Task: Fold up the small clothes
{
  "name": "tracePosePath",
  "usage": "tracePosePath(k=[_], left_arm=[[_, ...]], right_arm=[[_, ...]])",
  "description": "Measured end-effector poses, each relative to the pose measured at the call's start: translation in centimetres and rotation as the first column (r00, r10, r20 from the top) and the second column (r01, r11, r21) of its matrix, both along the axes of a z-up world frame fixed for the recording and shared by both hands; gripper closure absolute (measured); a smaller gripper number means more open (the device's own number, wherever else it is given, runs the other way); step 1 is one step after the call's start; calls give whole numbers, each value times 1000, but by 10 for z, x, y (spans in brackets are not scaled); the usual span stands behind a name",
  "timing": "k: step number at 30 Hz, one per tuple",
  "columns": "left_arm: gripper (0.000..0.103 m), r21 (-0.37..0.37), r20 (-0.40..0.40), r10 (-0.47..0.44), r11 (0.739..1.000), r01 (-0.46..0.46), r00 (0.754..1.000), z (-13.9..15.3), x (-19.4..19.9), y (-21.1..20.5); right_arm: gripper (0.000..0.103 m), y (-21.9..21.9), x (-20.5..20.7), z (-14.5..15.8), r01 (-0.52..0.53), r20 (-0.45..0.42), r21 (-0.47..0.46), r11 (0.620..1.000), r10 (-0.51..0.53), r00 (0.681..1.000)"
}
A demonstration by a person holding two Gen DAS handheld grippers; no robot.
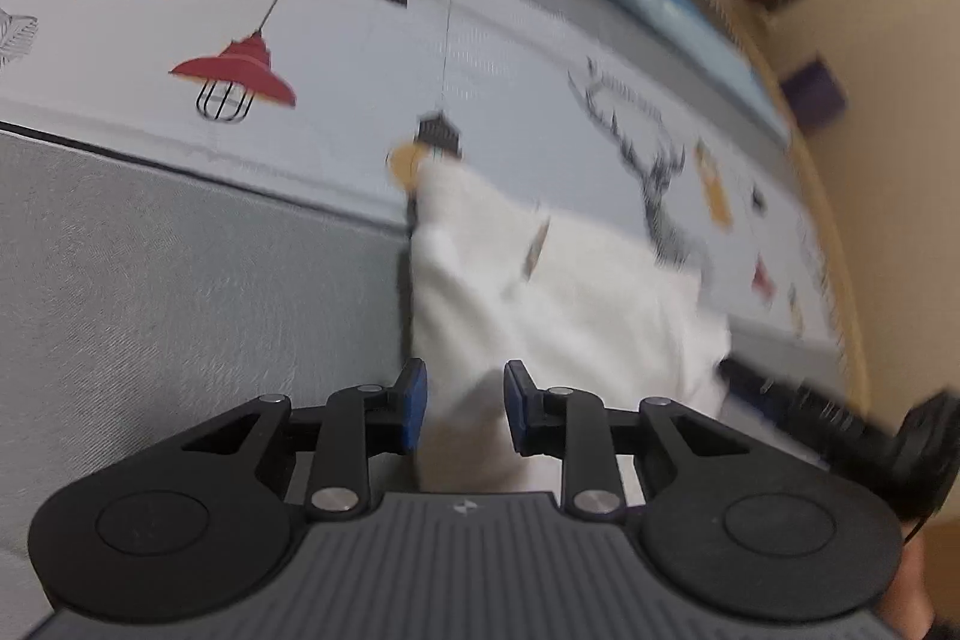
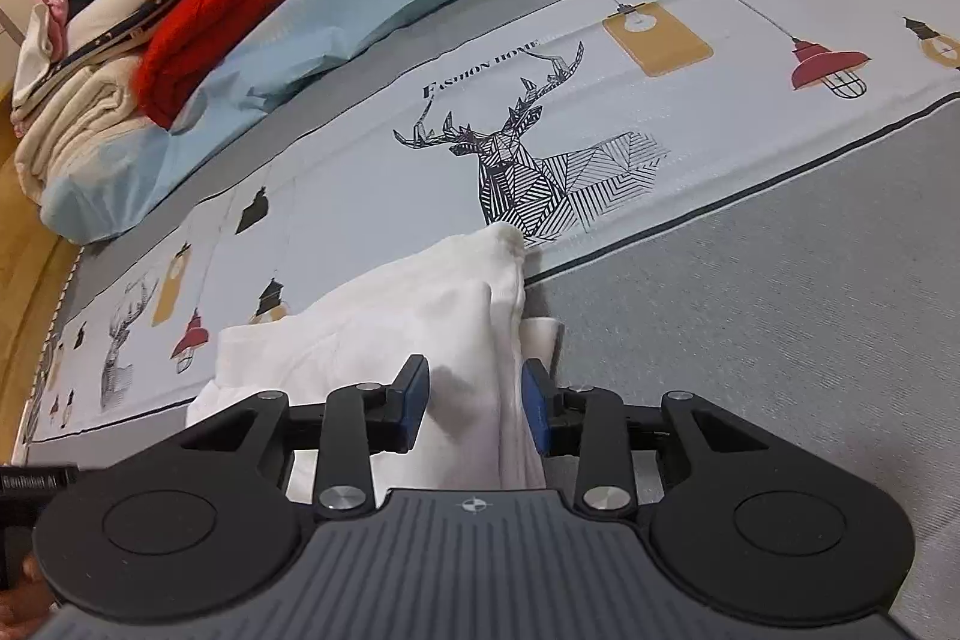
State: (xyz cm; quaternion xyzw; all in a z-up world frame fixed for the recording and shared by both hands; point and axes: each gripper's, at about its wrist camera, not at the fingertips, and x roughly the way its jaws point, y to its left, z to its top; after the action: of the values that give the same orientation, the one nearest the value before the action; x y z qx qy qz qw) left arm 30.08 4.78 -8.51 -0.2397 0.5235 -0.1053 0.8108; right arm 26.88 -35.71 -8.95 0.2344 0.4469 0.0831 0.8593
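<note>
White garment (image 2: 420,316), partly folded, lies on the printed bedsheet (image 2: 660,112) at lower centre of both views; its long axis runs from the bottom edge up-right to a corner on the deer print (image 2: 528,166). Right gripper (image 2: 475,403) and left gripper (image 1: 465,409): fingers narrowly parted, cloth between, pads not clearly pinching.

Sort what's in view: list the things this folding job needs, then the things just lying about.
In the job:
- white cotton garment on the grey deer-and-lamp printed bedspread
- left gripper, the white fabric between its fingers
- right gripper, likewise

Lying about:
- folded red fabric
- rumpled light-blue sheet
- stack of cream and teal clothes
</note>
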Motion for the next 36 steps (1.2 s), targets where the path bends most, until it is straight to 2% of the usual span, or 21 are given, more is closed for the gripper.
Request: tracePosePath(k=[3, 6, 9, 11, 12, 14, 15, 17, 18, 20, 23, 25, 27, 28, 29, 30, 31, 32, 34, 36], left_arm=[[71, -37, -22, 31, 999, -32, 999, -7, 11, -2], [66, -27, -43, -1, 1000, 0, 999, -15, 15, -12], [66, -30, -53, -30, 999, 28, 998, -24, 18, -17], [97, -10, -14, -29, 1000, 28, 999, -20, 21, -17], [103, 1, 3, -17, 1000, 17, 1000, -17, 21, -15], [103, 15, 26, 5, 1000, -5, 1000, -12, 22, -12], [103, 46, 31, 9, 999, -11, 999, -11, 21, -13], [103, 66, 37, -8, 998, 6, 999, -6, 20, -15], [103, 56, 47, -17, 998, 14, 999, -3, 18, -15], [103, 62, 102, -57, 997, 50, 993, 9, 12, -20], [103, 38, 159, -166, 986, 162, 973, 26, 3, -29], [101, 13, 155, -267, 963, 268, 951, 28, -4, -41], [99, 48, 118, -376, 927, 373, 919, 22, -12, -55], [98, 121, 90, -429, 901, 417, 899, 17, -16, -64], [99, 195, 47, -455, 877, 438, 889, 9, -19, -70], [101, 254, -22, -469, 852, 458, 883, -4, -20, -74], [101, 260, -72, -464, 846, 466, 883, -12, -21, -75], [101, 250, -78, -452, 854, 456, 889, -13, -21, -74], [101, 254, -49, -441, 862, 438, 896, -3, -23, -75], [100, 258, -3, -458, 859, 443, 889, 9, -29, -76]], right_arm=[[68, 5, 9, -4, -4, 7, 13, 1000, 4, 1000], [99, 11, 16, -6, -32, 23, 5, 999, 32, 999], [100, 12, 17, 4, -12, 80, -4, 1000, 12, 997], [100, 10, 14, 15, 13, 152, 2, 1000, -13, 988], [100, 11, 14, 18, 22, 170, -27, 999, -17, 985], [99, 10, 17, 10, 46, 127, -69, 997, -37, 991], [98, 9, 20, 3, 57, 88, -83, 995, -50, 995], [88, 6, 22, -8, 66, 27, -106, 992, -64, 998], [85, 5, 20, -6, 69, 30, -114, 991, -66, 997], [85, 4, 13, 7, 62, 81, -124, 990, -52, 995], [85, 5, -3, 31, -31, 178, -129, 991, 54, 983], [85, 10, -15, 41, -185, 208, -139, 973, 211, 955], [85, 19, -34, 43, -392, 206, -167, 905, 421, 884], [86, 23, -43, 40, -470, 187, -185, 863, 500, 845], [86, 25, -51, 33, -515, 151, -217, 829, 550, 821], [87, 26, -55, 25, -534, 98, -248, 808, 569, 816], [92, 25, -57, 9, -541, 4, -290, 790, 566, 824], [93, 21, -57, -5, -540, -65, -319, 779, 550, 833], [93, 12, -61, -10, -521, -58, -309, 796, 531, 845], [92, 4, -61, -2, -484, -29, -287, 827, 498, 867]])
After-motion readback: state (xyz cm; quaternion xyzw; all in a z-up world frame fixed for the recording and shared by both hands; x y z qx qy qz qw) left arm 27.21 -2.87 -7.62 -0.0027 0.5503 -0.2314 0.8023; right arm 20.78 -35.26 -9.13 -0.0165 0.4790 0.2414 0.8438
